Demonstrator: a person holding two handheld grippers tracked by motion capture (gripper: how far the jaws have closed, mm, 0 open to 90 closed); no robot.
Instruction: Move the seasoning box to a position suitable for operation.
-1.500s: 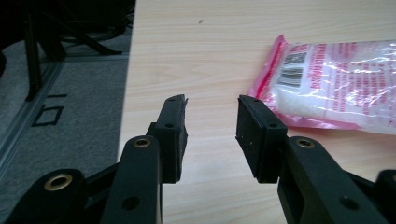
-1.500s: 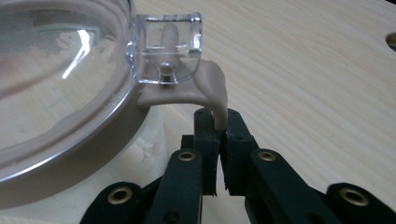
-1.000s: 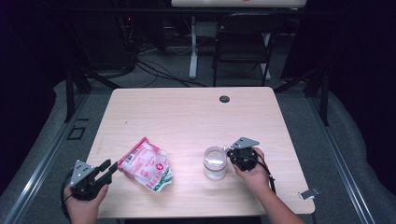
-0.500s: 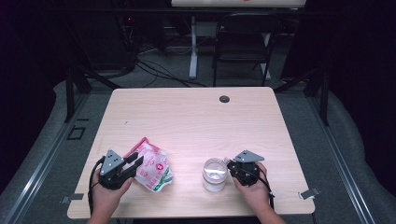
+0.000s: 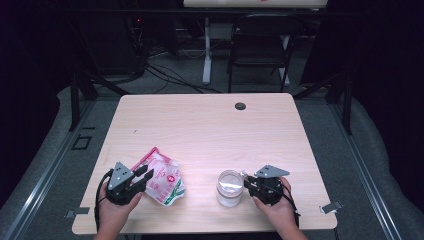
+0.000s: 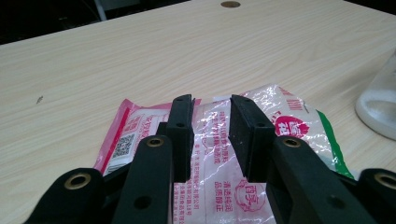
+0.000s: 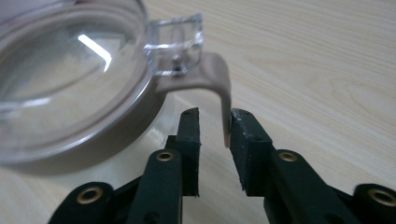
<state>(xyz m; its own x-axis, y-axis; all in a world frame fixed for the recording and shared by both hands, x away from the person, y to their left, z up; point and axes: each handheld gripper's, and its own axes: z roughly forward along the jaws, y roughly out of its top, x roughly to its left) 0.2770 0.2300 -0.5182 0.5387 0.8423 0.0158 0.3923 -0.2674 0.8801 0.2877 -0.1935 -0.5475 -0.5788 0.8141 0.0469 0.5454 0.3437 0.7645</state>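
A pink, white and green plastic bag lies flat at the table's near left. My left gripper is open, low over the bag's near edge, with the printed film showing between its jaws. A clear glass jar with a clear lid stands at the near right. My right gripper is open just right of the jar. The lid's beige latch tab hangs between its jaws, against the right pad.
A round black grommet sits near the table's far edge. A dark chair and cables stand beyond the table. Bare light wood spans the middle and far half.
My left gripper has moved right from the table's near left corner up to the bag. My right gripper has dropped slightly toward the near edge, beside the jar.
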